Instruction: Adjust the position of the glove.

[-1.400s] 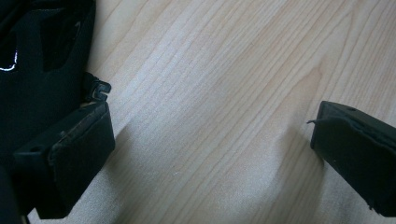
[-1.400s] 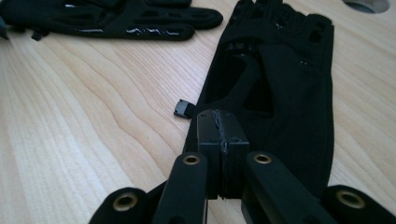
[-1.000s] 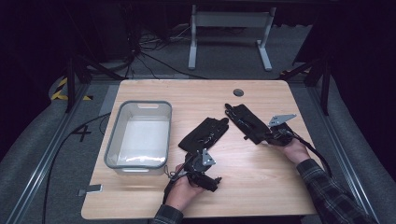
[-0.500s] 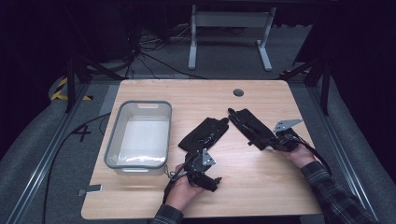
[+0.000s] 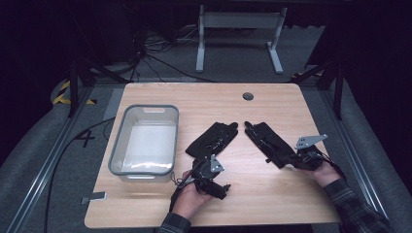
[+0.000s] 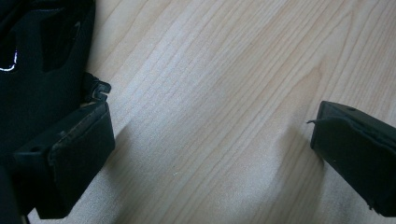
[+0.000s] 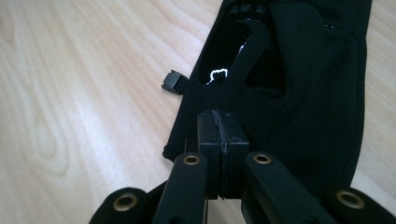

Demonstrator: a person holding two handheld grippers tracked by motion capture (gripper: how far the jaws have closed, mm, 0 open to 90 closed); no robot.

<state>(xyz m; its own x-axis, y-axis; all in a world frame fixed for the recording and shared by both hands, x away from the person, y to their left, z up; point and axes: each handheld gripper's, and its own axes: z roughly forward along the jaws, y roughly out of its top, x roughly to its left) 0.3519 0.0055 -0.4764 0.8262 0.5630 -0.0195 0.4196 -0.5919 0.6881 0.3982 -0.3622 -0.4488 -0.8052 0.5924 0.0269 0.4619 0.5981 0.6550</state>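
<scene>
Jaws spread on left gripper (image 6: 205, 154), right gripper (image 7: 219, 140) pinching flat black glove (image 7: 299, 88) cuff.

One sign can be read: a dark mark like the figure 4 on the grey floor (image 5: 85, 139), off the tabletop's (image 5: 272, 194) left edge. Nothing else carries legible text.

The right glove's (image 7: 299, 84) fingertips run past the frame's top.
</scene>
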